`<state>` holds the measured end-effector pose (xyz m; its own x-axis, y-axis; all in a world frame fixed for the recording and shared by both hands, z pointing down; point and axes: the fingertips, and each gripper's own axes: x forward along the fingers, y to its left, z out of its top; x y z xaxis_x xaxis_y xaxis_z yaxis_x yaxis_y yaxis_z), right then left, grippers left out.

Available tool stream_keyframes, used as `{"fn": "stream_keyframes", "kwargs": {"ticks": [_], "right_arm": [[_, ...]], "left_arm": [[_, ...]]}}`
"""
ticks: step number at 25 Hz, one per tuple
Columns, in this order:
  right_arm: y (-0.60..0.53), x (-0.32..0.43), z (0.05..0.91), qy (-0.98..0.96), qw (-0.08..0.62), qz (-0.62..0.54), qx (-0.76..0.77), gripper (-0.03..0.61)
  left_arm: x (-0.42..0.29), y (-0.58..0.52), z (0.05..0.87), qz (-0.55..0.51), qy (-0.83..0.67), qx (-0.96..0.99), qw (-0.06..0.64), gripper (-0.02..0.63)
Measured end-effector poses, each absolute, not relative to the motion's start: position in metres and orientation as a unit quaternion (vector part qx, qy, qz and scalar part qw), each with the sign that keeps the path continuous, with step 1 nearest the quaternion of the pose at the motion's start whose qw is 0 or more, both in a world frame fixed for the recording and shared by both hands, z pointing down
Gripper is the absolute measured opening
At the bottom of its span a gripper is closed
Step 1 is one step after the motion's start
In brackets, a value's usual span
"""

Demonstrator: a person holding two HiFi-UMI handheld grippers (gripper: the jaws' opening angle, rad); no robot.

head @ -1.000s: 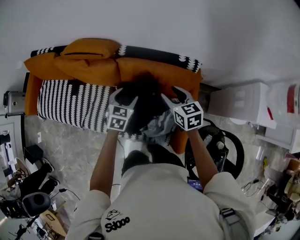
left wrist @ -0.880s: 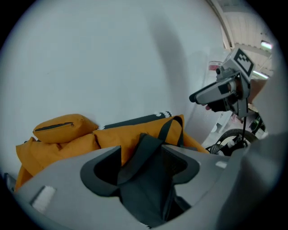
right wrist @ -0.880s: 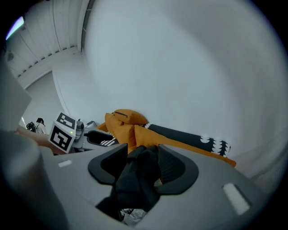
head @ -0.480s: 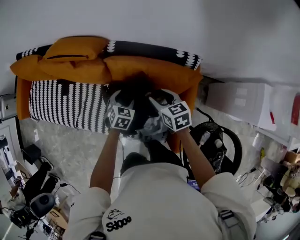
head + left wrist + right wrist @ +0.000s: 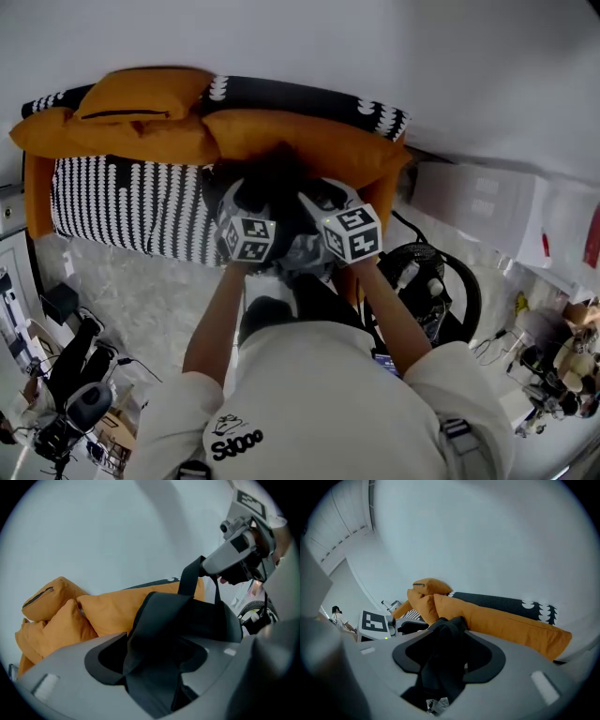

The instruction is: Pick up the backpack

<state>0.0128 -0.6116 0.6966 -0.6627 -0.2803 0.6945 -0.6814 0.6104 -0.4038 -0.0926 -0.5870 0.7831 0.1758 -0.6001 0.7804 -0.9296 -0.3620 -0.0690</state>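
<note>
Both claws have sunk to the limp backpack (image 5: 281,173): left claw (image 5: 246,197) gapes round a strap (image 5: 159,634), right claw (image 5: 324,195) is closing round another strap (image 5: 440,660); lift there.

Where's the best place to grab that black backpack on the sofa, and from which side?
Probably by its straps, coming from above and the front: they rise clear of the soft backpack, which slumps against the orange cushion.

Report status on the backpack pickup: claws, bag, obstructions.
Left claw open, strap between its jaws. Right claw closing, black fabric between its jaws. Backpack against orange cushions. Nothing seen blocking.
</note>
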Motion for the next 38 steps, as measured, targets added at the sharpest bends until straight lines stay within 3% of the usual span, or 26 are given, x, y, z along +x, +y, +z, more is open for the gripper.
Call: {"fn": "stream_keyframes", "kwargs": {"ticks": [8,11,19,27,33,35,38], "right_arm": [[-0.617,0.019,0.714,-0.835,0.295,0.355,0.299,0.187],[-0.621,0.015,0.717,-0.838,0.288,0.354,0.299,0.153],[-0.626,0.014,0.728,-0.835,0.279,0.367,0.301,0.169],[-0.625,0.012,0.722,-0.837,0.264,0.357,0.319,0.095],[-0.614,0.005,0.711,-0.84,0.261,0.348,0.324,0.032],[-0.606,0.0,0.706,-0.844,0.264,0.343,0.316,0.017],[-0.591,-0.008,0.696,-0.853,0.266,0.336,0.298,0.008]], "left_arm": [[-0.101,-0.593,0.781,0.363,-0.535,0.731,0.216,0.27],[-0.104,-0.599,0.783,0.366,-0.537,0.731,0.21,0.281],[-0.098,-0.605,0.788,0.377,-0.56,0.722,0.152,0.278],[-0.099,-0.609,0.795,0.346,-0.522,0.752,0.207,0.275],[-0.095,-0.605,0.792,0.347,-0.502,0.764,0.209,0.206],[-0.102,-0.608,0.782,0.336,-0.522,0.758,0.199,0.131],[-0.106,-0.609,0.769,0.326,-0.536,0.756,0.189,0.097]]}}
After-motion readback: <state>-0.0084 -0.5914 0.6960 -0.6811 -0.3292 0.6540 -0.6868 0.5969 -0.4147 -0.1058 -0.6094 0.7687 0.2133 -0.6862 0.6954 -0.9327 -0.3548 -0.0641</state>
